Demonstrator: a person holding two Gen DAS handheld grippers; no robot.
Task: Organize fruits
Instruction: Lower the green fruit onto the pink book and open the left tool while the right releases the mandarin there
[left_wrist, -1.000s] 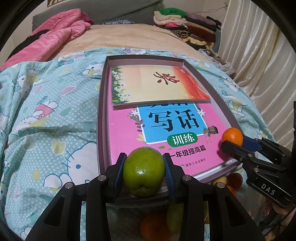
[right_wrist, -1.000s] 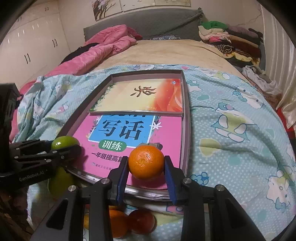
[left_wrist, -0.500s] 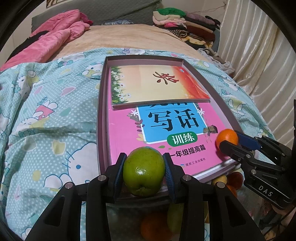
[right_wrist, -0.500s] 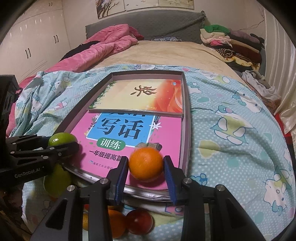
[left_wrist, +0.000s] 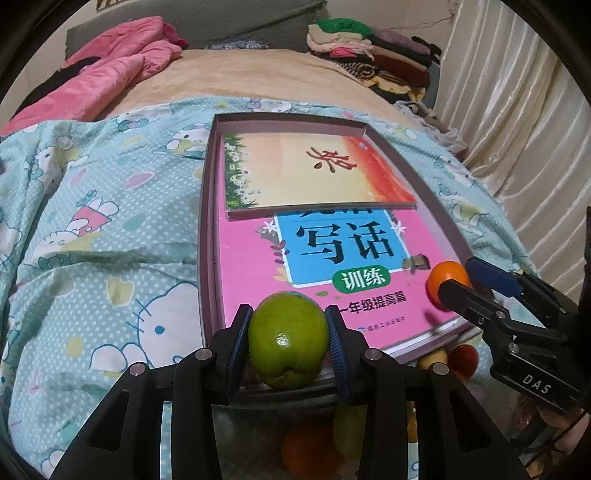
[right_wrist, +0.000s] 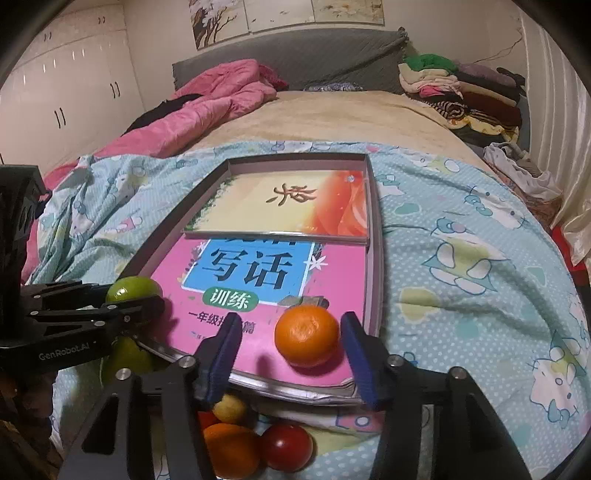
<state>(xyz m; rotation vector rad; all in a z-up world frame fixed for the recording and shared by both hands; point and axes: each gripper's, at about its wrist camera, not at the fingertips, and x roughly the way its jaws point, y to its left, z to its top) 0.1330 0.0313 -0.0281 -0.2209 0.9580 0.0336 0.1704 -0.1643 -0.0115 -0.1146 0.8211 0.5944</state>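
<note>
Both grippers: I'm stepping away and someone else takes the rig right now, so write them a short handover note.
Left gripper: shut on the green apple, held over the near edge of the tray.
Right gripper: open, with the orange between its fingers, resting on the pink book in the tray.
Done: orange set down on the book.
Left: pull the right gripper back, place the apple, then fetch the remaining fruit in front of the tray: another orange, a red fruit, a small yellow fruit and a green fruit.
</note>
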